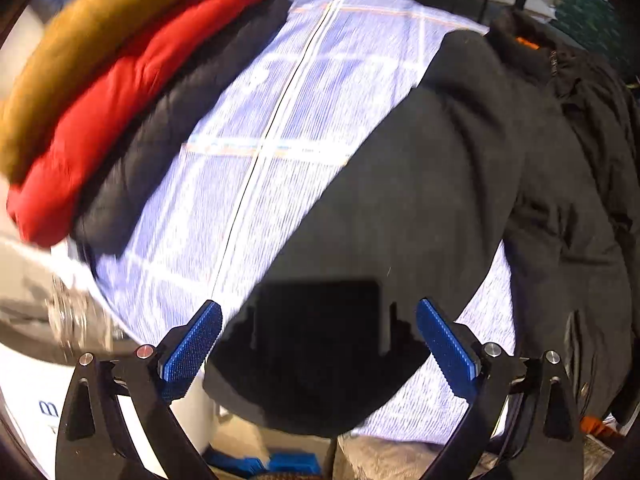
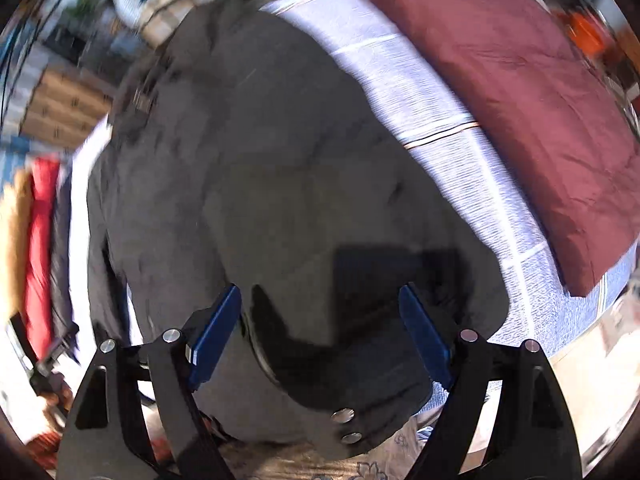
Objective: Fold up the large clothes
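I see the black coat (image 1: 420, 184) lying lengthwise across the checked sheet (image 1: 256, 128), collar far. Folded red jacket (image 1: 120, 112) flanks it. My left gripper (image 1: 318, 344) and right gripper (image 2: 320, 332) gape, empty.

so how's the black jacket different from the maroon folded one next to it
The black jacket lies spread out across the checked cloth; the maroon garment is folded into a neat, compact rectangle. The black jacket sits in the middle under the jaws, while the maroon garment lies off to the side. Both rest on the same cloth.
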The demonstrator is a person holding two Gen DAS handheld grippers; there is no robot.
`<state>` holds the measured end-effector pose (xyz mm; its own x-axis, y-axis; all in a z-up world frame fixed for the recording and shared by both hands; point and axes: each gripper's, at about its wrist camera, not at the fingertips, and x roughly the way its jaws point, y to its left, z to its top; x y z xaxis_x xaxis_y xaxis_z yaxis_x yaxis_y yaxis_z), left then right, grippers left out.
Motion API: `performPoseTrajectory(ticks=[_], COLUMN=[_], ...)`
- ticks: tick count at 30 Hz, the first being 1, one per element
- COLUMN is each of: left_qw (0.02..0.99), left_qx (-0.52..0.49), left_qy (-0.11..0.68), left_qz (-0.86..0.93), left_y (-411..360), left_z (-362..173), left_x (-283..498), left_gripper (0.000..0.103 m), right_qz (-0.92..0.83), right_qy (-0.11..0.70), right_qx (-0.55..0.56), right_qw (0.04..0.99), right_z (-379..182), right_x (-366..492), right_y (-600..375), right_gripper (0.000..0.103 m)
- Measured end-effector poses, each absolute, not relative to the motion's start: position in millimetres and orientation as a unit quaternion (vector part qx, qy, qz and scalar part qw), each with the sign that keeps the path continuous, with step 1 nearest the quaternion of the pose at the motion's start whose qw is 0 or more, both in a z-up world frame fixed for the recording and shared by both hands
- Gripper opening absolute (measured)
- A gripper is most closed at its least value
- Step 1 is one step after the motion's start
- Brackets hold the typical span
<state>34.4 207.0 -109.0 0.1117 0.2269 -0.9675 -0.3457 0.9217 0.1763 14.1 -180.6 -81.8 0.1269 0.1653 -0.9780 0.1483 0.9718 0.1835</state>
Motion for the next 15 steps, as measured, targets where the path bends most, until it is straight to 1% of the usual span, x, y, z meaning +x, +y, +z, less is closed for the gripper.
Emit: performPoseTrajectory(ticks=[4, 5, 6, 7, 8, 9, 12, 15], left_qw=[0.746, 0.749, 0.751, 0.752, 0.753, 0.755, 0.755, 0.754], left_qx=[-0.049, -0.044, -0.037, -0.031, -0.031, -0.032, -0.025, -0.008], left_qy=[0.638, 0.636, 0.635, 0.635, 0.635, 0.634, 0.635, 0.637], left_qz=[0.186, 0.18, 0.176, 0.173, 0.169, 0.165, 0.163, 0.16], left_y=[199, 196, 192, 189, 186, 184, 172, 164], left_z=[-113, -114, -115, -115, -116, -116, -127, -133], left_x=[28, 30, 31, 34, 36, 38, 35, 34], left_gripper=[0.096, 0.096, 0.096, 0.096, 0.096, 0.096, 0.096, 0.096], right_qz=[0.002, -0.01, -0.021, -0.022, -0.015, -0.01, -0.029, -0.077], right_qy=[0.678, 0.675, 0.67, 0.666, 0.666, 0.665, 0.651, 0.616], right_qx=[0.024, -0.009, -0.035, -0.05, -0.048, -0.045, -0.048, -0.06], right_qw=[0.735, 0.738, 0.741, 0.744, 0.744, 0.745, 0.757, 0.782], right_z=[-99, -102, -104, -104, -103, -100, -79, -41], right_x=[11, 11, 11, 11, 13, 15, 28, 51], right_y=[-148, -148, -150, -157, -163, -172, -208, -253], right_gripper=[0.081, 0.079, 0.059, 0.046, 0.03, 0.016, 0.008, 0.006])
